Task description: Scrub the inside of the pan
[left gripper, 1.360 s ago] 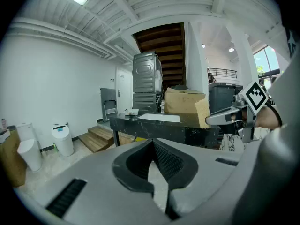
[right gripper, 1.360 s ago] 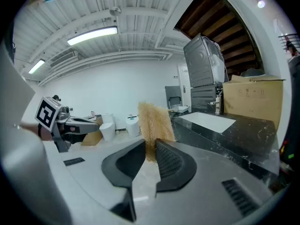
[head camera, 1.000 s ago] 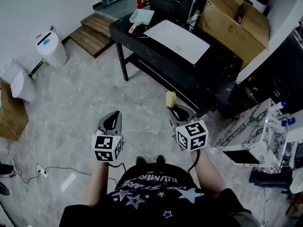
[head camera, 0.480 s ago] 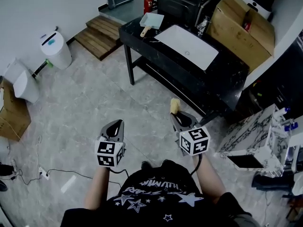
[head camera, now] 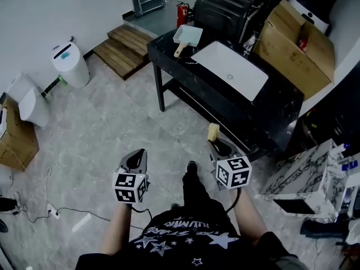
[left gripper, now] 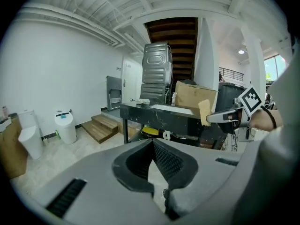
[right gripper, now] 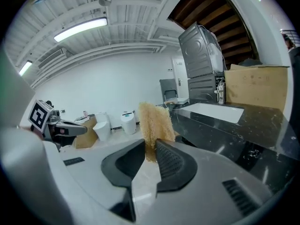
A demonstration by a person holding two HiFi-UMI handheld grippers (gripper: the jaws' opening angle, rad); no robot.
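Head view: the pan (head camera: 188,35) rests on the far left corner of the black table (head camera: 166,45), just beside the white sink (head camera: 230,69).

Left gripper view: the left gripper (left gripper: 152,142) has its jaws closed together, with nothing between them.

Right gripper view: the right gripper (right gripper: 151,150) is clamped on a yellow sponge (right gripper: 154,118).

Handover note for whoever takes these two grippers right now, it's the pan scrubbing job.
Left gripper: jaws together, nothing between them, held over the floor.
Right gripper: shut on the yellow sponge, which sticks up past the jaws.
Pan: lies at one end of the black table, beside the white sink, well away from both grippers.
Done: sponge in hand.
Left: get to the table, probably steady the pan by its handle with the left gripper, then scrub the inside. No scrubbing has begun, and how dirty the pan is can't be told from here.
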